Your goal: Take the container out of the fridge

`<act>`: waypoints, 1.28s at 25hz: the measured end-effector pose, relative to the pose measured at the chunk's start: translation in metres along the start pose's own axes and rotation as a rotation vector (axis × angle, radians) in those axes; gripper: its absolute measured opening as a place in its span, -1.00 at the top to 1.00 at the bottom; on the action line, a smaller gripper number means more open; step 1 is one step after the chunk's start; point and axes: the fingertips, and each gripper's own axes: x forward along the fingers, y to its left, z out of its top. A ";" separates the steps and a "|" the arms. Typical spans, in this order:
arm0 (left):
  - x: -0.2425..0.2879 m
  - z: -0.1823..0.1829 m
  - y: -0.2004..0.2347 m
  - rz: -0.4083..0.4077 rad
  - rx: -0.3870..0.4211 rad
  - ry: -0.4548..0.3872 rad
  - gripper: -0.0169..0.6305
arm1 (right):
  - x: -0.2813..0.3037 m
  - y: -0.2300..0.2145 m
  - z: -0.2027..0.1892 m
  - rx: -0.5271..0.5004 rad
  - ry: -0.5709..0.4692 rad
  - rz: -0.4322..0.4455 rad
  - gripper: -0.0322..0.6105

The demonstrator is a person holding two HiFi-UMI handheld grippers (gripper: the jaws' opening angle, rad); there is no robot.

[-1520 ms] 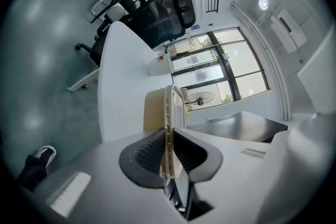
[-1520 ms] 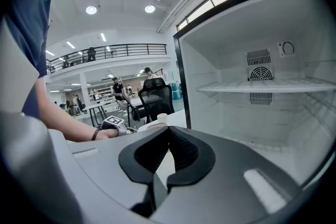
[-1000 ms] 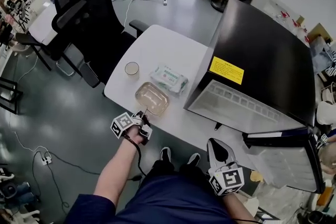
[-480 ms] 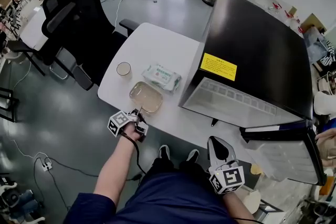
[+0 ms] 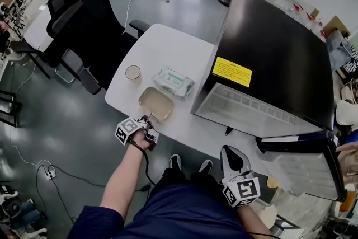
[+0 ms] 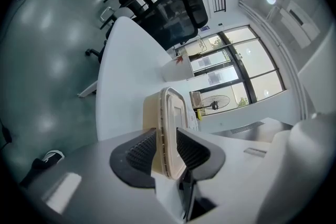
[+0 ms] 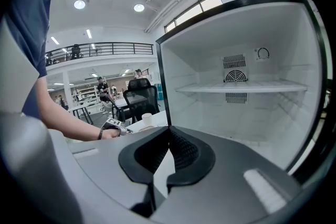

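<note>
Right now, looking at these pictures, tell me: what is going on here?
A person holds a hand-held gripper in each hand. The left hand-held gripper is clamped on the rim of the container, which seems to rest at the near edge of the white table, already outside the open fridge. The right hand-held gripper is shut on nothing, low near the person's lap.

Head view looks steeply down on table [image 5: 168, 47] and fridge [image 5: 279, 47].

The left hand-held gripper [image 5: 147, 119] touches the container [image 5: 157, 103] on the white table [image 5: 170, 47] beside the fridge [image 5: 279, 53].
</note>
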 end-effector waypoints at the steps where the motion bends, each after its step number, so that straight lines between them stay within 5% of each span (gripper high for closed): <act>1: -0.001 0.001 0.000 0.004 0.001 -0.004 0.66 | 0.000 -0.001 0.000 -0.001 0.000 0.002 0.89; 7: -0.009 -0.001 -0.006 0.000 0.022 -0.016 0.66 | -0.003 -0.007 -0.001 0.002 -0.008 0.012 0.89; 32: -0.099 -0.073 -0.150 -0.200 0.510 0.002 0.68 | -0.013 -0.019 0.013 0.013 -0.081 0.101 0.89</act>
